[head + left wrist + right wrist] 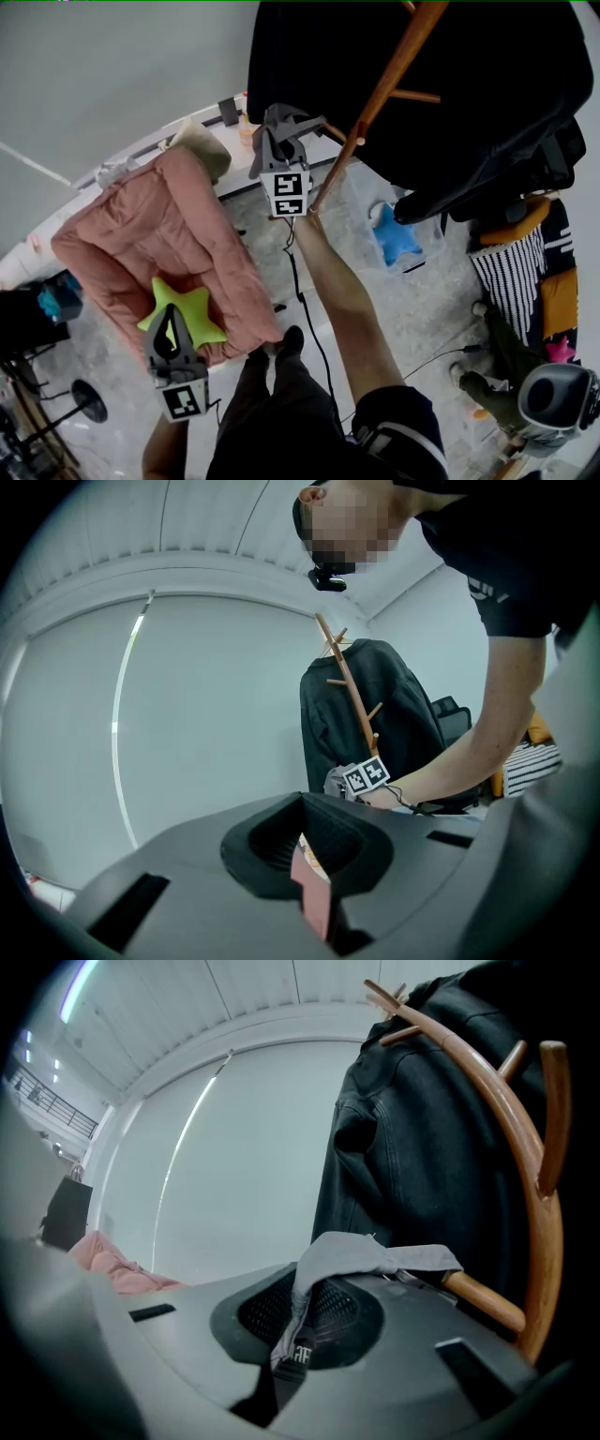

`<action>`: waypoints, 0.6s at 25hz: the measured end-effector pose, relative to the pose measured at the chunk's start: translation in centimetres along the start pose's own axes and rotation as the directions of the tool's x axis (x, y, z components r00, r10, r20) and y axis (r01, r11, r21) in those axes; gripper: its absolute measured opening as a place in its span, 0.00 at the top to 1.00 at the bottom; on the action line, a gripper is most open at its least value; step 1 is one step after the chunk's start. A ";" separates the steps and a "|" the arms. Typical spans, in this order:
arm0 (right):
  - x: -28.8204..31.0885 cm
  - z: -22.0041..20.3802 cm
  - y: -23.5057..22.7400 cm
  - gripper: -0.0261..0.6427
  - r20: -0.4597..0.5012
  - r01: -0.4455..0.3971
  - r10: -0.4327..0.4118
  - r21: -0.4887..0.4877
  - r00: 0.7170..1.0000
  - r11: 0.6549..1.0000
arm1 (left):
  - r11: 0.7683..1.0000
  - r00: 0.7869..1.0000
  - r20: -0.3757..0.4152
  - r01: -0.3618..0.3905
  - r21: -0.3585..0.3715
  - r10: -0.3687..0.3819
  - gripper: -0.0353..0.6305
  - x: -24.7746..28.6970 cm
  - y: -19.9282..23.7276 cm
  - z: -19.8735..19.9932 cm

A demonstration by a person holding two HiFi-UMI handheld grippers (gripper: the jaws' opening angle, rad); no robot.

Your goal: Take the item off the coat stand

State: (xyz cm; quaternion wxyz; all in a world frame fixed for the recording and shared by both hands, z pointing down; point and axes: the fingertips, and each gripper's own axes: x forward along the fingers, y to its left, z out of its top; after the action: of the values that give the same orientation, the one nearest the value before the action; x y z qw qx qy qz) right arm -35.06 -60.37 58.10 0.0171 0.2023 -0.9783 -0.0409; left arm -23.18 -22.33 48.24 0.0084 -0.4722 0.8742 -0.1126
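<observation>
My right claw [292,1335] grips the grey cloth [375,1258] draped on a coat stand [375,103] peg, with the dark jacket [412,1147] close behind. My left claw [314,892] is closed, with open room around it.

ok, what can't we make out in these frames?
- Grey cloth in the right gripper: hooked on the peg or just lying on it is unclear in the right gripper view, where its far end meets the peg.
- Pink strip between the left gripper's jaws: too little shows in the left gripper view to identify it.
- Coat stand: top cut off by the head view's upper edge, foot hidden behind the right gripper and arm.
</observation>
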 end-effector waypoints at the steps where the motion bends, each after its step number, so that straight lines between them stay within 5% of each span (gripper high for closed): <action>1: -0.2 0.2 0.3 0.91 0.005 -0.007 0.007 -0.001 1.000 1.000 | 1.000 1.000 0.000 0.000 0.000 0.000 0.91 0.1 0.0 0.0; 15: -3.4 3.3 5.4 0.91 0.062 -0.126 0.130 -0.059 0.990 0.990 | 1.000 1.000 0.023 0.002 0.000 -0.002 0.91 0.4 0.0 0.6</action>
State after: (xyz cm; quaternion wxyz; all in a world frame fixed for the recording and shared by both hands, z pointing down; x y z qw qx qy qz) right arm -34.29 -53.81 55.20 -0.0067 0.1371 -0.9878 -0.0732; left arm -23.36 -22.75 47.73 0.0185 -0.4743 0.8736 -0.1072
